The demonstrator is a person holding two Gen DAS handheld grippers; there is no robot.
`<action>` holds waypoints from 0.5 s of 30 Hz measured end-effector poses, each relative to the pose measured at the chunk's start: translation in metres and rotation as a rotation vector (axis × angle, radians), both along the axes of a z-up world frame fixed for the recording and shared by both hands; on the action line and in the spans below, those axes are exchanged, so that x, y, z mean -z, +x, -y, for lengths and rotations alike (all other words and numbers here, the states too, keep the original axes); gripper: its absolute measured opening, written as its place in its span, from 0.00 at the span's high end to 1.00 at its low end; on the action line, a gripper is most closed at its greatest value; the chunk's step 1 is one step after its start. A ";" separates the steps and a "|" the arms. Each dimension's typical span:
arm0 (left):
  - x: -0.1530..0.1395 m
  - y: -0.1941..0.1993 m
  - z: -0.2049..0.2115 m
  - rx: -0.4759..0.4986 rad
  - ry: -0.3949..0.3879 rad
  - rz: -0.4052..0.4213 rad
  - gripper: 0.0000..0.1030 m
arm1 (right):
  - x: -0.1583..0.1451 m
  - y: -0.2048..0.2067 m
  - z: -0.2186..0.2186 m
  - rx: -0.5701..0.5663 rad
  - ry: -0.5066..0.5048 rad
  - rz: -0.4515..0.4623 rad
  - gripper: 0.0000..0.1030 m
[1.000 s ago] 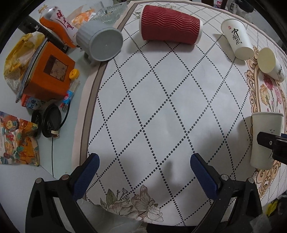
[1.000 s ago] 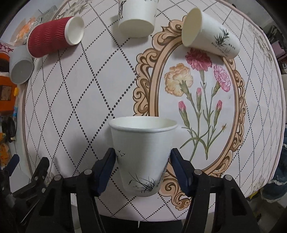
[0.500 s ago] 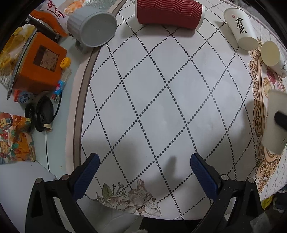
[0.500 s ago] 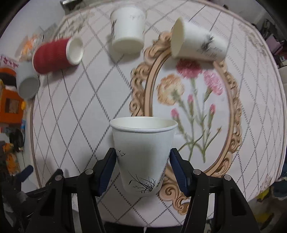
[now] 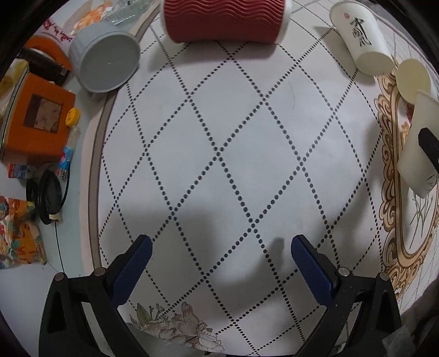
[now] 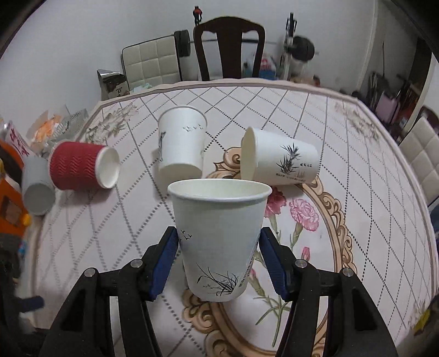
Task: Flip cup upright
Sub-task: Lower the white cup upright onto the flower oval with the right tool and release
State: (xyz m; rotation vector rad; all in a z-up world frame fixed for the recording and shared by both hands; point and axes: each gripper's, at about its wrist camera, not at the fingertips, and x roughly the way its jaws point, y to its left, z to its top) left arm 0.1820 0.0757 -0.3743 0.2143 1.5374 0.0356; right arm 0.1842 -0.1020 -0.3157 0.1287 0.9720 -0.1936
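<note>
My right gripper (image 6: 218, 244) is shut on a white paper cup (image 6: 219, 236) with grass drawings, mouth up, held above the patterned tablecloth (image 6: 356, 192). The same cup shows at the right edge of the left wrist view (image 5: 417, 148). My left gripper (image 5: 219, 255) is open and empty over the dotted diamond pattern. A red ribbed cup (image 6: 82, 169) lies on its side, also in the left wrist view (image 5: 225, 20). A white cup with birds (image 6: 182, 145) and a white cup with bamboo print (image 6: 282, 158) lie on their sides behind the held cup.
A grey cup (image 5: 104, 63) lies on its side at the cloth's left edge. An orange box (image 5: 35, 120), snack packets (image 5: 16, 233) and a coiled black cable (image 5: 46, 197) crowd the left. A dark chair (image 6: 229, 46) stands beyond the far edge.
The right gripper has tilted up with the cup, so the room beyond the table now shows. The left gripper has moved forward toward the red cup.
</note>
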 end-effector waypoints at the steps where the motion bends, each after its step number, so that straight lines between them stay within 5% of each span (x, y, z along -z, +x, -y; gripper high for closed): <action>1: 0.001 -0.002 0.000 0.006 0.002 0.000 0.00 | 0.002 -0.006 -0.002 -0.006 -0.011 0.025 0.39; 12: -0.017 -0.040 -0.003 0.034 0.004 0.031 0.00 | 0.007 -0.048 -0.005 -0.025 0.007 -0.024 0.36; 15: -0.028 -0.051 -0.003 0.027 0.004 0.054 0.00 | 0.006 -0.058 -0.004 -0.028 0.010 -0.036 0.28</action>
